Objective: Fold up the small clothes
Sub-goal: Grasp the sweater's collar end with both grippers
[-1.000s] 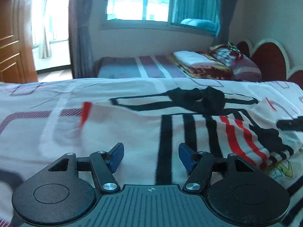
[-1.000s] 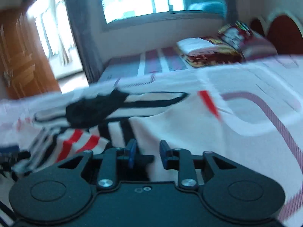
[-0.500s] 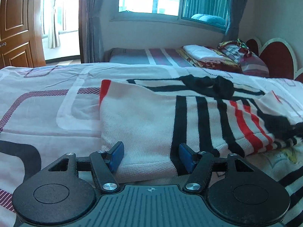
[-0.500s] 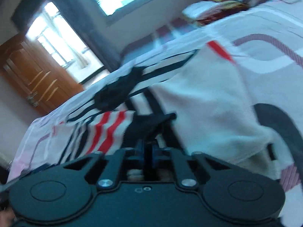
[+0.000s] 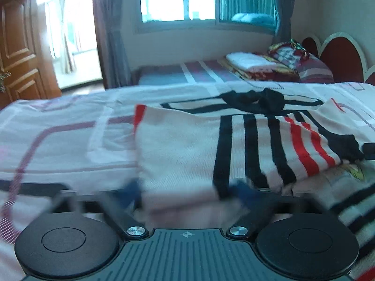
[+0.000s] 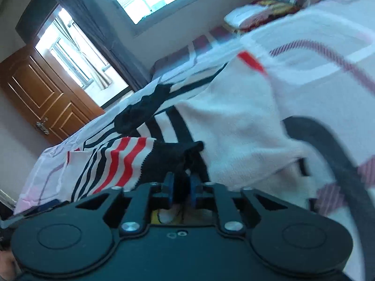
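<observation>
A small white knit sweater with black and red stripes lies on the bed, part folded. My left gripper is open, its blurred blue fingertips either side of the sweater's near hem. In the right wrist view the same sweater lies ahead, and my right gripper is shut on its black cuff, lifting that sleeve end. A black garment lies crumpled behind the sweater; it also shows in the right wrist view.
The bed sheet is white with maroon and black lines. A second bed with folded blankets stands behind, under a window. A wooden door is at the left. A red headboard is at the right.
My right gripper closed on the sweater's black cuff and has tilted, lifting it. My left gripper has pushed forward onto the sweater's near hem, still open.
</observation>
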`<action>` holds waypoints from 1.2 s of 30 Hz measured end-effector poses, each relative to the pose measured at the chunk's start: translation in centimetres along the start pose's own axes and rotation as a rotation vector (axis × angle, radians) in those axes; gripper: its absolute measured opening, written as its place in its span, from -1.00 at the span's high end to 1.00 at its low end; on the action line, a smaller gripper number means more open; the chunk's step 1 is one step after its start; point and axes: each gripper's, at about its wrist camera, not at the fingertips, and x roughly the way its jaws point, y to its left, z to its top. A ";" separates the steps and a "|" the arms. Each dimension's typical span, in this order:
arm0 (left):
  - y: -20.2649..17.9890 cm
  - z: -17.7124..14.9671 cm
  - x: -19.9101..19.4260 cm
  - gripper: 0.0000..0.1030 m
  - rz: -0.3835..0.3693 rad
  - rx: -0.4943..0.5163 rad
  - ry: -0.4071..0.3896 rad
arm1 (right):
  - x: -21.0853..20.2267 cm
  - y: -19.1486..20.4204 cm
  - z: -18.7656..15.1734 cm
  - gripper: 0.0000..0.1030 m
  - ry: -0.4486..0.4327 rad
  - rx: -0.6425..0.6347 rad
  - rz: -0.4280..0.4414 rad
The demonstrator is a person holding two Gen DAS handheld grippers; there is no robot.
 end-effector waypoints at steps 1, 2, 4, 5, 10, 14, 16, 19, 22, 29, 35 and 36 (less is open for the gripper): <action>-0.1 -0.7 -1.1 -1.00 0.005 0.017 -0.010 | -1.2 0.0 -0.4 0.24 -0.008 -0.012 -0.006; -0.3 -1.6 -1.9 -1.00 0.011 0.036 0.004 | -2.1 -0.1 -0.9 0.19 -0.014 -0.022 -0.011; -0.3 -3.1 -3.0 -1.00 0.034 0.045 0.048 | -3.5 0.0 -1.9 0.19 0.002 -0.044 -0.006; -0.2 -4.0 -3.8 -1.00 0.040 0.034 0.061 | -4.4 0.0 -2.7 0.19 0.005 -0.056 -0.022; -0.3 -7.5 -8.5 -0.99 0.040 0.018 0.100 | -9.1 0.1 -5.8 0.22 -0.018 -0.073 -0.085; -0.5 -9.7 -12.7 -0.83 0.017 -0.002 0.113 | -13.1 -0.3 -8.7 0.22 0.004 -0.072 -0.096; -0.4 -10.7 -14.5 -0.75 0.014 -0.018 0.117 | -14.8 -0.6 -10.2 0.22 0.028 -0.059 -0.093; -0.3 -12.3 -16.9 -0.68 0.016 -0.025 0.125 | -17.6 -1.3 -12.6 0.20 0.049 0.001 -0.086; 0.1 -13.8 -19.1 -0.68 -0.011 -0.063 0.128 | -19.6 -1.5 -14.4 0.18 0.053 0.058 -0.066; 1.5 -17.4 -20.5 -0.30 -0.221 -0.308 0.200 | -21.7 -1.4 -17.1 -0.22 0.071 0.085 -0.064; 3.7 -18.8 -19.8 -0.30 -0.349 -0.515 0.193 | -21.5 -4.6 -18.5 0.13 0.080 0.331 0.074; 4.0 -18.9 -19.6 -0.30 -0.364 -0.542 0.192 | -21.4 -4.8 -18.8 0.09 0.084 0.348 0.086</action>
